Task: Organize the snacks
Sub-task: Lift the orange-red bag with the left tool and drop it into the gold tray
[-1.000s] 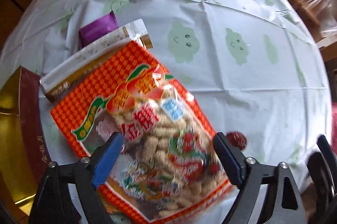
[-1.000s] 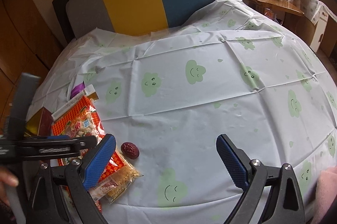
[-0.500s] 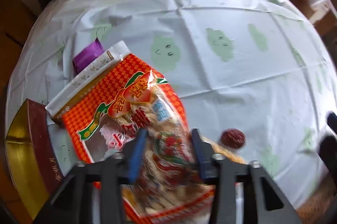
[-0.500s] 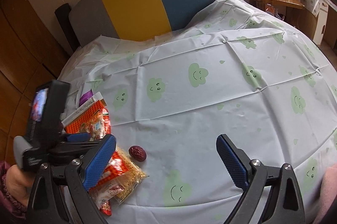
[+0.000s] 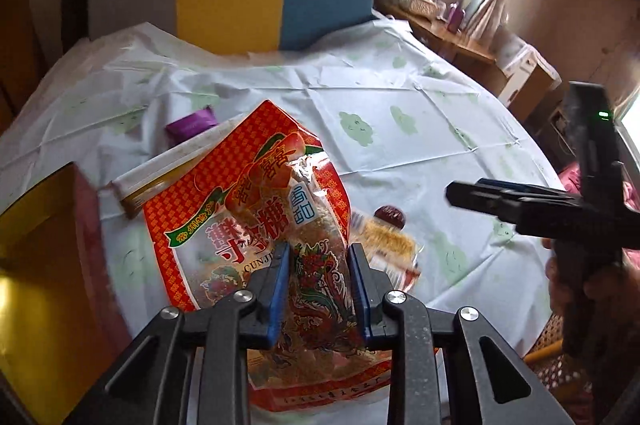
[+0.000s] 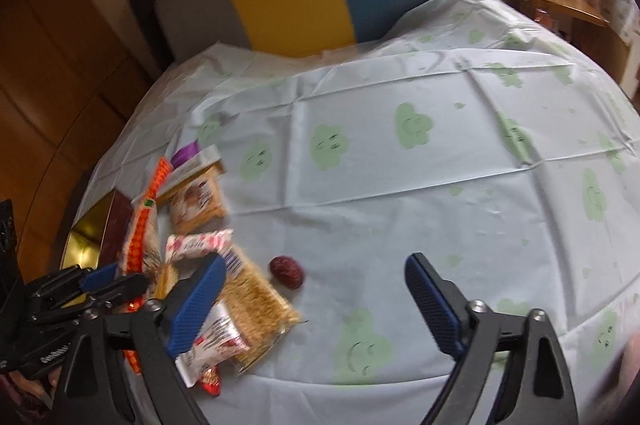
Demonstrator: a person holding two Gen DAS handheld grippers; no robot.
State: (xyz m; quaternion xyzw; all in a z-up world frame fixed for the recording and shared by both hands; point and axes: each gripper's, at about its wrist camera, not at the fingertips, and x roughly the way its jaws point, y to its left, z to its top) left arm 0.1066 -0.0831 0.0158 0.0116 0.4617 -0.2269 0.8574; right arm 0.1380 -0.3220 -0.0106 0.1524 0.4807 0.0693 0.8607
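Left wrist view: the left gripper has its jaws drawn in narrow and clamped on the lower middle of the orange snack bag, which stands tilted up off the table, its top leaning toward the far edge. To my eye the step in hand is carrying this bag to the gold box at the table's left edge. Doing it well probably means keeping the squeeze steady, since the bag is slippery film with loose pieces inside and could sag or slide. It should rise high enough to pass the box's dark red wall before being lowered in. Just beyond the bag lie a long white-and-gold packet and a purple packet. To its right sit a clear packet of golden snacks and a dark red date, both resting on the cloth. The right gripper shows at the right side, seen edge-on, so its opening cannot be read here.

Right wrist view: the right gripper hangs over the near edge of the table with jaws spread wide, holding nothing. Its left finger overlaps the pile of small packets, though whether it touches them I cannot tell. The date lies between the fingers, nearer the left one, and apart from both. The orange snack bag is seen edge-on near the left edge, beside the gold box. The left gripper is at the lower left. This hand is best kept clear of the bag's path.
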